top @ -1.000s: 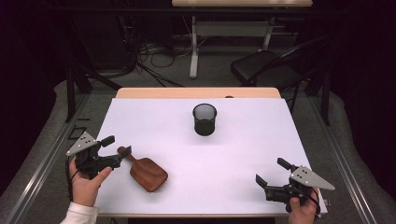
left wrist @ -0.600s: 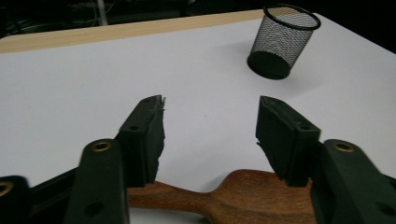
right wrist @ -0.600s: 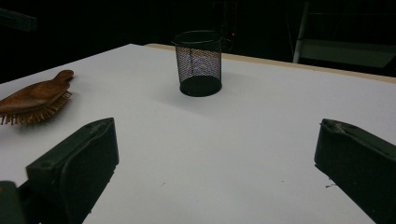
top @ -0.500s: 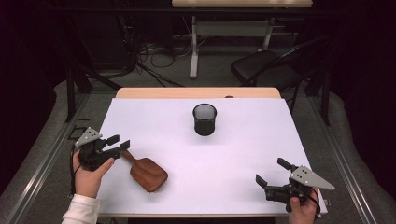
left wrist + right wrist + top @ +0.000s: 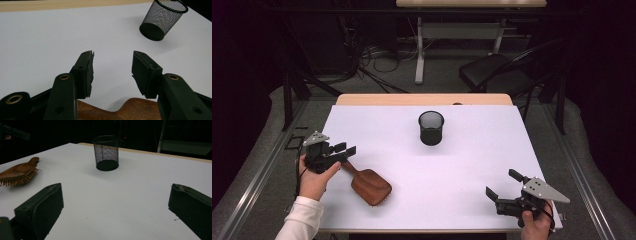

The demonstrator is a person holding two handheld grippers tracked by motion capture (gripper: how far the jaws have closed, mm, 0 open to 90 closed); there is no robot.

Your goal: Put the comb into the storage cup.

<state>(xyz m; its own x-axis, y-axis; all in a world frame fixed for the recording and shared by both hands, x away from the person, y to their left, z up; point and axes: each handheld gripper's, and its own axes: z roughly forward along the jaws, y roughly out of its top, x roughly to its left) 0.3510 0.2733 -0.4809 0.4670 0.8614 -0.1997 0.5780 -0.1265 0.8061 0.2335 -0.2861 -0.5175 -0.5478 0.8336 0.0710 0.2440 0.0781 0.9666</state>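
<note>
A brown wooden hairbrush (image 5: 371, 186) lies bristles down near the white table's (image 5: 472, 165) left front, handle toward the left edge. My left gripper (image 5: 345, 151) hovers just past the handle's end, held by a hand in a white sleeve. Its jaws have just been closing and stand partly apart with nothing between them. In the left gripper view the left gripper (image 5: 113, 53) points over bare table, the hairbrush (image 5: 130, 110) low beneath the jaws. My right gripper (image 5: 501, 183) rests open and empty at the right front corner; the right gripper (image 5: 116, 187) faces the hairbrush (image 5: 18, 171).
A black mesh cup (image 5: 431, 128) stands upright at the table's far middle, also the mesh cup (image 5: 161, 21) and mesh cup (image 5: 107, 153). Beyond the table are a black chair (image 5: 497, 72), floor cables (image 5: 372, 57) and another table (image 5: 469, 4).
My left gripper has shifted farther from the person and slightly right, and its jaws have narrowed. The brush, cup and right gripper have stayed put.
</note>
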